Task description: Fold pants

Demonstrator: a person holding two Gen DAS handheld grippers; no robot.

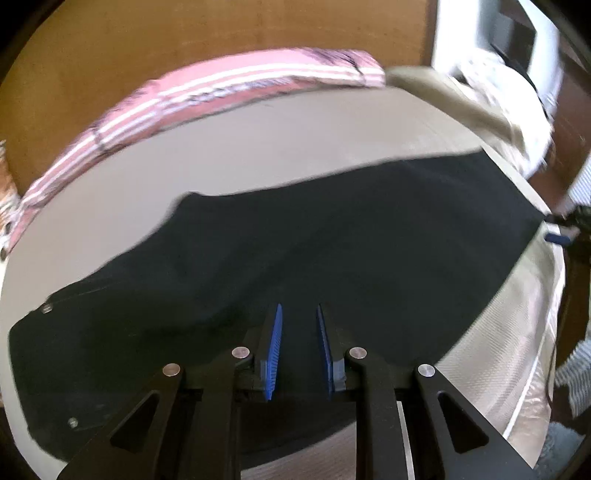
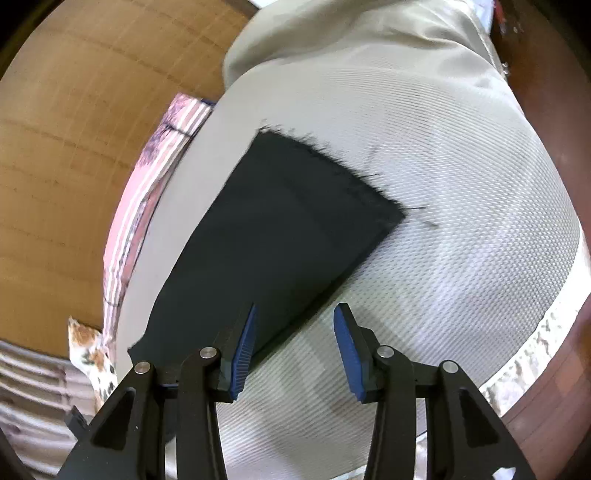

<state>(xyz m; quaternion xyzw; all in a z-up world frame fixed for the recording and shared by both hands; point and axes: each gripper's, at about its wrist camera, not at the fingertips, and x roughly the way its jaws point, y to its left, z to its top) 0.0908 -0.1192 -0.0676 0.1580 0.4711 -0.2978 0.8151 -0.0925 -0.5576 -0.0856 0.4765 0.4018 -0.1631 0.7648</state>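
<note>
1. The left gripper (image 1: 299, 314) is filling the bottom centre of its own view, its blue pads (image 1: 275, 347) standing a narrow gap apart with nothing pinched between them.
2. Those pads are hovering over the pants (image 1: 295, 251), and whether the tips are touching the cloth cannot be told.
3. The pants are lying as a dark band across the middle of the left view, running from the lower left edge up to the right edge, on a pale mattress (image 1: 258, 158).
4. Two small metal studs (image 1: 47, 308) are showing on the pants at the lower left.
5. Beyond the pants, a pink striped cloth (image 1: 236, 85) is curving along the mattress's far edge in the upper half of the frame, with a brown wall (image 1: 221, 29) behind it.
6. The right gripper (image 2: 293, 314) is sitting at the bottom centre of its view, pads (image 2: 345, 339) apart at a moderate width and holding nothing.
7. Its left pad is overlapping the pants' near edge; the right pad is over bare mattress (image 2: 461, 221).
8. One dark leg (image 2: 277, 229) is stretching from the lower left toward the frame's centre, ending in a frayed hem (image 2: 332, 162).
9. The pink cloth (image 2: 147, 206) is lining the left side.
</note>
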